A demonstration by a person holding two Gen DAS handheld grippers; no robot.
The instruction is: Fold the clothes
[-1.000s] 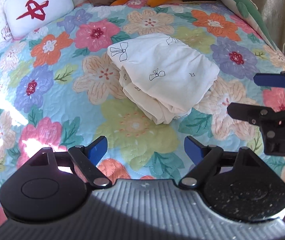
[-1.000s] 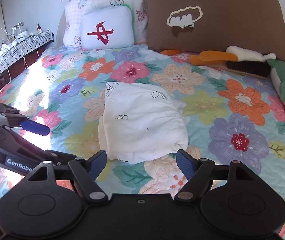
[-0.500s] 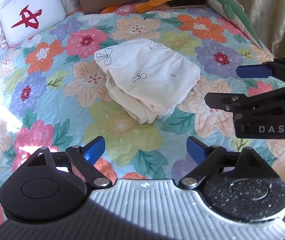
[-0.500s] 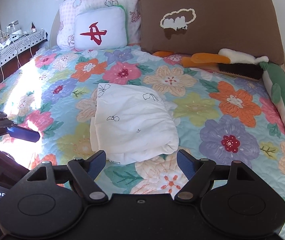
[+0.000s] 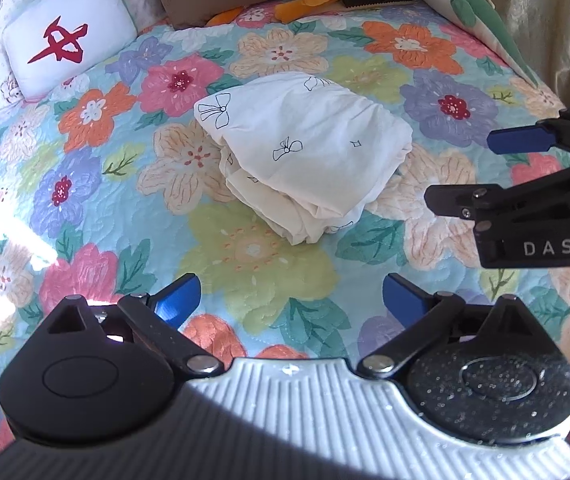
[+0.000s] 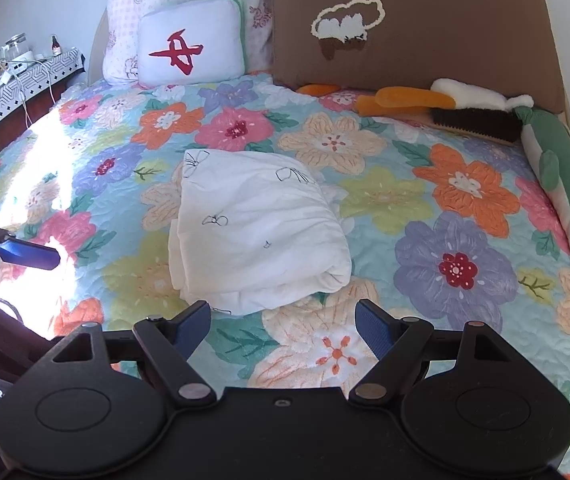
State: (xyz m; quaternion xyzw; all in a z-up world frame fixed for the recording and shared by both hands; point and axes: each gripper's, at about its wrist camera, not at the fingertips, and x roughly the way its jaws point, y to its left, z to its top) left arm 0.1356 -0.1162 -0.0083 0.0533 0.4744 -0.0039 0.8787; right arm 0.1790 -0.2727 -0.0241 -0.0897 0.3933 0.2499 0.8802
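A white garment with small black bow prints (image 5: pixel 305 160) lies folded in a thick bundle on the floral bedspread (image 5: pixel 253 256); it also shows in the right wrist view (image 6: pixel 257 236). My left gripper (image 5: pixel 291 300) is open and empty, held above the bedspread in front of the bundle. My right gripper (image 6: pixel 283 322) is open and empty, just short of the bundle's near edge. In the left wrist view the right gripper (image 5: pixel 521 168) shows at the right. In the right wrist view a blue fingertip of the left gripper (image 6: pixel 29 254) shows at the left.
A white pillow with a red mark (image 6: pixel 191 46), a pink patterned pillow (image 6: pixel 125 8) and a brown cushion (image 6: pixel 405 28) stand at the bed's head. Plush toys (image 6: pixel 465 116) lie along the far right. A cluttered side table (image 6: pixel 13 80) stands left of the bed. A curtain (image 5: pixel 557 20) hangs right.
Both grippers have drawn back from the folded garment, so it looks smaller and farther. The garment has not moved. Both stay open.
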